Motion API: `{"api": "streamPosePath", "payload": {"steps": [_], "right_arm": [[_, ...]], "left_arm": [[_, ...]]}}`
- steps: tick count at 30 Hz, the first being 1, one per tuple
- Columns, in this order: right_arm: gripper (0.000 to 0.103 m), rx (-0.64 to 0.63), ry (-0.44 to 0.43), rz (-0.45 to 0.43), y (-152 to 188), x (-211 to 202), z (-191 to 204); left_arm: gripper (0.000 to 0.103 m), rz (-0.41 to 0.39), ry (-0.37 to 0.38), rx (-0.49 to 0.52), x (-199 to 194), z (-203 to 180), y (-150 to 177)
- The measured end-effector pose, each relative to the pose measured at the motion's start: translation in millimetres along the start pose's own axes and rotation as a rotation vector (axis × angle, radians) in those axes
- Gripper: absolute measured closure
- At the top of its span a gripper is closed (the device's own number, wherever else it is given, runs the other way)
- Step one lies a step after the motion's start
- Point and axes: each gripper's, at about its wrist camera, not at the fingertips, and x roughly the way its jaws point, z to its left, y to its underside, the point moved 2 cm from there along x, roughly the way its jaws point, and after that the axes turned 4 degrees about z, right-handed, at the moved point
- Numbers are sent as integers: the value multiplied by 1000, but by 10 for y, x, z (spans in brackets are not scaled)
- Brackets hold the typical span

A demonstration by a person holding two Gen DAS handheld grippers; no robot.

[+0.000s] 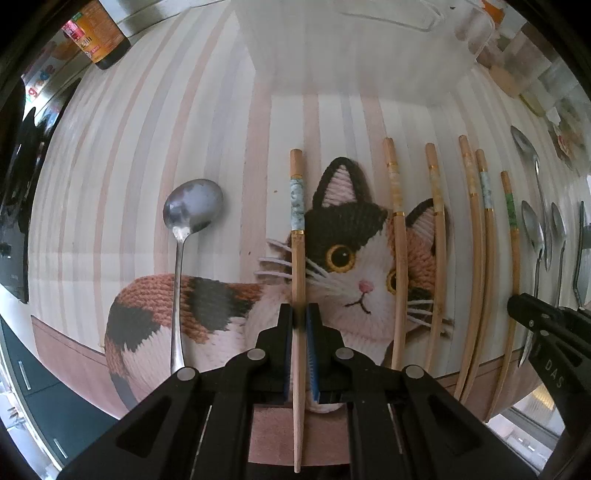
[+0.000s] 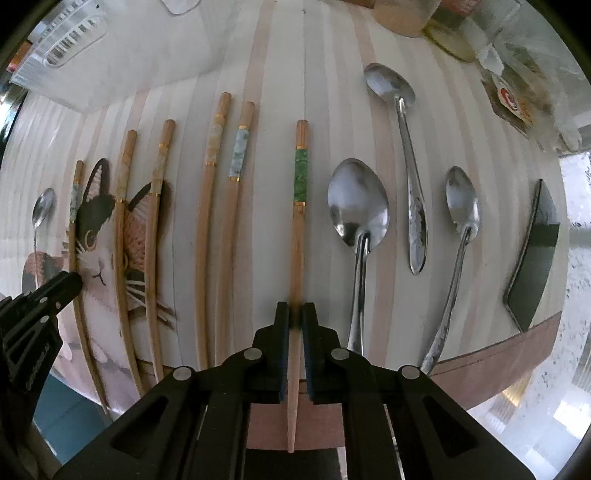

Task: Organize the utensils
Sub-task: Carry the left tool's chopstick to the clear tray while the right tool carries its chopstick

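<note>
My left gripper point(image 1: 299, 317) is shut on a wooden chopstick with a pale blue band point(image 1: 297, 229), which lies across the cat picture on the striped mat point(image 1: 207, 129). A steel spoon point(image 1: 184, 236) lies to its left. My right gripper point(image 2: 296, 315) is shut on a chopstick with a green band point(image 2: 300, 206). Several more chopsticks point(image 2: 207, 221) lie in a row left of it. To its right lie three spoons: a large one point(image 2: 356, 210), a long one point(image 2: 404, 147) and a slim one point(image 2: 460, 206). The left gripper's arm point(image 2: 40, 306) shows at the left edge.
A dark flat blade-like object point(image 2: 532, 251) lies at the mat's right end. A clear plastic container point(image 2: 70, 40) and jars point(image 2: 402, 14) stand at the back. A dark bottle point(image 1: 99, 33) lies at the back left. The mat's brown front edge point(image 2: 498, 369) is close to both grippers.
</note>
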Motion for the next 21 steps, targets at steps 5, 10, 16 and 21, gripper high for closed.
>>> {"api": "streamPosePath", "payload": {"steps": [5,10,16,21], "right_arm": [[96,64,-105,-24,99,-54,83],[96,72,-180,-95,195,-320,190],[97,77,-295,-200,-148,-915,370],[97,63,-373,-318,-955,-1652,413]], "left_arm": [[98,-72,-1,19,-381,135,9],[98,-150,36,18,-988,551,32],[98,-272,101,15,-1901,651,-61],[98,-349,193,-7,-2464,745,-624]]}}
